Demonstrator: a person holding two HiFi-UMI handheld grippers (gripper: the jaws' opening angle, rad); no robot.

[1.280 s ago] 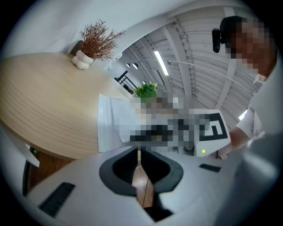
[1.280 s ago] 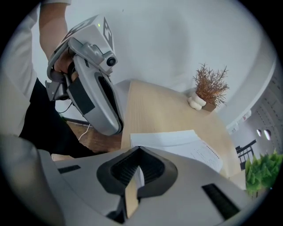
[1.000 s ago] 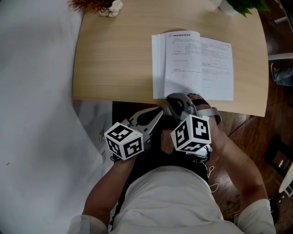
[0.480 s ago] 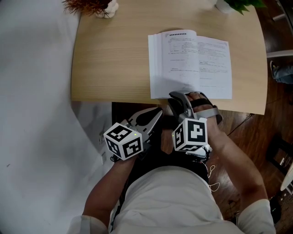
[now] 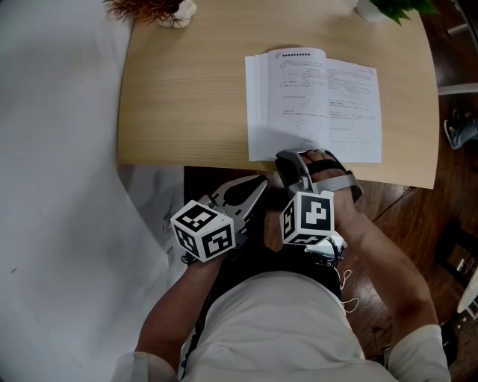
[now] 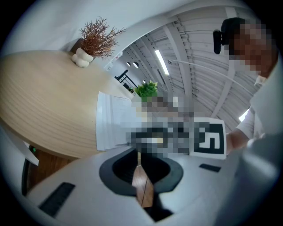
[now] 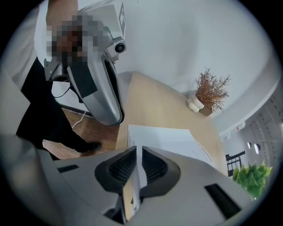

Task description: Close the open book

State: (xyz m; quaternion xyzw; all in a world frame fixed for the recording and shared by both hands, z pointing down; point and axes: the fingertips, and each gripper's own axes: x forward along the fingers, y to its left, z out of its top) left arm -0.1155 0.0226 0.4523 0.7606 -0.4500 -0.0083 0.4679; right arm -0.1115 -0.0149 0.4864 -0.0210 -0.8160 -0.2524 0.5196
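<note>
Currently, a dried plant [image 5: 153,9] stands at the far-left corner of the table [image 5: 187,97].

The left gripper [image 5: 259,186] is held off the table, in front of its near edge, about midway along that edge. Its marker cube [image 5: 203,230] faces the person. In the left gripper view, the jaws of this gripper [image 6: 138,154] stand together at the tips, with nothing gripped. Only a thin wedge of floor shows behind the tips.

The open book [image 5: 314,97] lies flat, pages up, on the right half of the table. Its near edge runs parallel to the table's near edge and just inside it. The spine runs from far to near, and printed lines show on both pages. The leaves of the left-hand stack are fanned along its outer edge.

The right gripper [image 5: 291,158] is tilted down onto the near edge of the left-hand page, with its marker cube [image 5: 310,218] just off the table's near edge. In the right gripper view, the jaws of this gripper [image 7: 137,152] stand narrowly apart and have just been opening. The near edge of the book's [image 7: 168,137] leaves stands in the slot between the ribbed pads. A firm clamp is not evident.

A green plant [image 5: 396,7] stands at the far edge, toward the far-right corner.
</note>
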